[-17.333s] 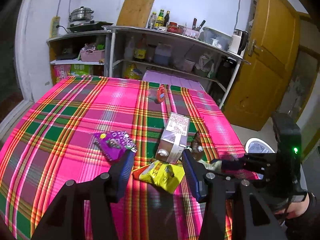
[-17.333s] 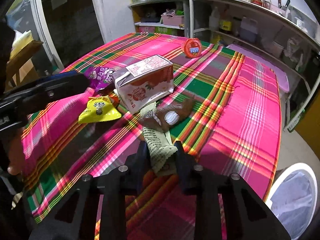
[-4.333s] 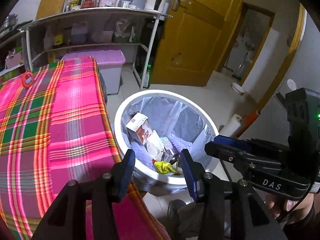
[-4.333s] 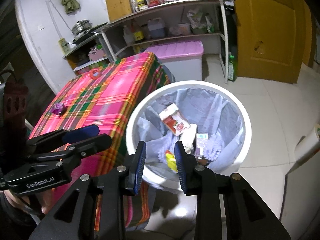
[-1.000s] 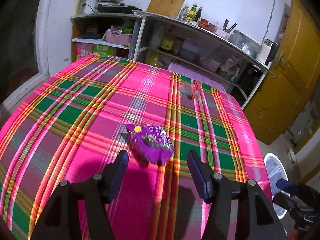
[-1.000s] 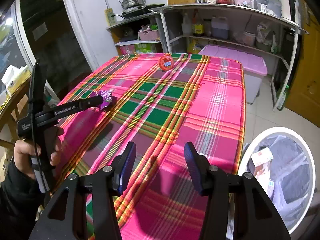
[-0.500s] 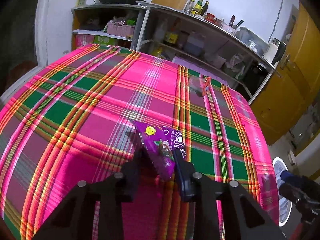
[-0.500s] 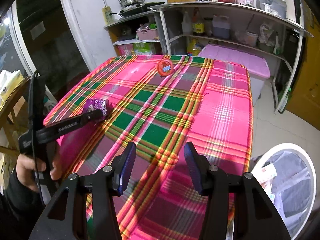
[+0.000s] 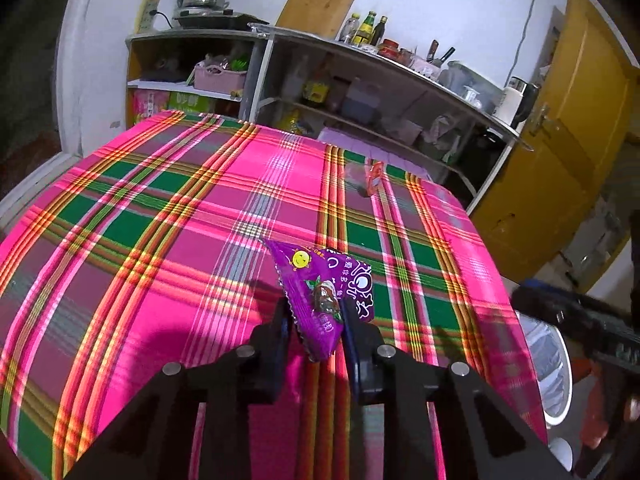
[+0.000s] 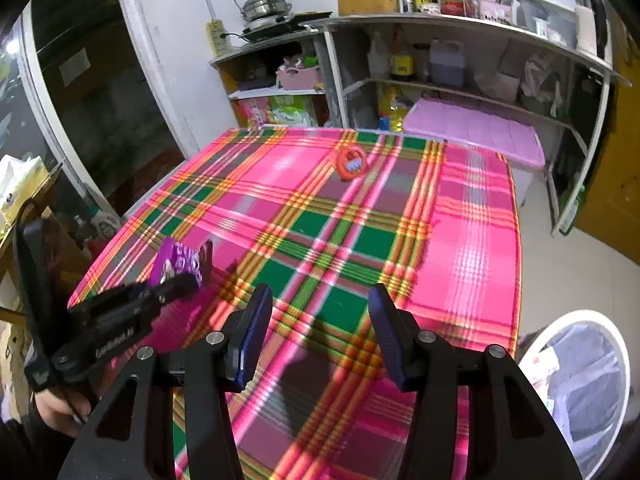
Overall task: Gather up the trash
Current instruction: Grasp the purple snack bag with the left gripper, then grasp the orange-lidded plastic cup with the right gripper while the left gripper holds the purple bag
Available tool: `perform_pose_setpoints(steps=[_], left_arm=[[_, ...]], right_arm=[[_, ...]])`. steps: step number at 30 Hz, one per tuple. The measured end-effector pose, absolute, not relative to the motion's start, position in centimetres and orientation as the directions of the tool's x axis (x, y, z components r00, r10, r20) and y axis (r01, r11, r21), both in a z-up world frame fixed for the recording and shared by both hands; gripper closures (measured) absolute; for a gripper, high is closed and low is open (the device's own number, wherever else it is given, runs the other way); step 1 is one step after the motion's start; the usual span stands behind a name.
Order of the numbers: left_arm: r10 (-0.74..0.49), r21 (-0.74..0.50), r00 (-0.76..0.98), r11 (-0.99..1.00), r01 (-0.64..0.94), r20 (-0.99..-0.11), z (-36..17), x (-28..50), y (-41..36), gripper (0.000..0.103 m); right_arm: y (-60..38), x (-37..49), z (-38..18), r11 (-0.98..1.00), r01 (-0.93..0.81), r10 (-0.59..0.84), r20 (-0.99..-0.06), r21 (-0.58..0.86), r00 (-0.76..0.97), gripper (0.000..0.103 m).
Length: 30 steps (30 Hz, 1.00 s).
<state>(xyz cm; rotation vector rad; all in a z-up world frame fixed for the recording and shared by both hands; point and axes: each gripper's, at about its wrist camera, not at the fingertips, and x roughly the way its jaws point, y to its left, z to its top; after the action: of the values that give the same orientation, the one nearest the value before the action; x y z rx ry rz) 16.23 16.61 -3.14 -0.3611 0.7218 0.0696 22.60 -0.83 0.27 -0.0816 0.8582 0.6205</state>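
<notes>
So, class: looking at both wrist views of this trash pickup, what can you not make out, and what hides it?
- Purple snack wrapper, left wrist view: its lower edge sits behind the closing left claw.
- Same wrapper, right wrist view: partly covered by the left claw's finger.
- White trash bin, right wrist view: cut off by the frame edge; contents blurred.
- Orange round object on the plaid tablecloth: too blurred to identify.
- Shelf bottles: labels too small.

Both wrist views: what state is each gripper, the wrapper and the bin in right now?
Left hand-held gripper: jaws closing on the wrapper.
Purple snack wrapper: pinched, tilted up off the tablecloth.
Right hand-held gripper: open, empty.
White trash bin: lined, trash inside.
</notes>
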Motion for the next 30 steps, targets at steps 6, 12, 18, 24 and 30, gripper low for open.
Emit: perform_pose_setpoints(steps=[6, 12, 18, 24, 30], left_arm=[[-0.064, -0.304, 0.772, 0.937, -0.171, -0.632, -1.8, 13.5, 17.1, 0.079], [-0.070, -0.309, 0.793, 0.939, -0.153, -0.606, -0.6, 11.3, 17.3, 0.079], [-0.080, -0.307, 0.804, 0.943, -0.131, -0.589, 0.2, 10.4, 17.2, 0.079], [-0.063, -0.285, 0.802, 0.949, -0.136, -0.594, 0.4, 11.4, 17.4, 0.079], [-0.054, -0.278, 0.792, 0.949, -0.149, -0.609, -0.1, 13.2, 17.6, 0.079]], right_arm=[[0.7, 21.7, 2.2, 0.823, -0.550, 0.472, -0.712, 0.143, 0.520, 0.052], [1.4, 20.5, 4.3, 0.825, -0.558, 0.460, -0.685, 0.094, 0.565, 0.052], [1.5, 22.1, 4.9, 0.829, -0.557, 0.443, -0.657, 0.042, 0.610, 0.052], [1.6, 27.4, 3.1, 0.826, -0.563, 0.439, -0.661, 0.031, 0.608, 0.050], [2.2, 32.9, 0.4, 0.814, -0.578, 0.446, -0.700, 0.058, 0.558, 0.047]])
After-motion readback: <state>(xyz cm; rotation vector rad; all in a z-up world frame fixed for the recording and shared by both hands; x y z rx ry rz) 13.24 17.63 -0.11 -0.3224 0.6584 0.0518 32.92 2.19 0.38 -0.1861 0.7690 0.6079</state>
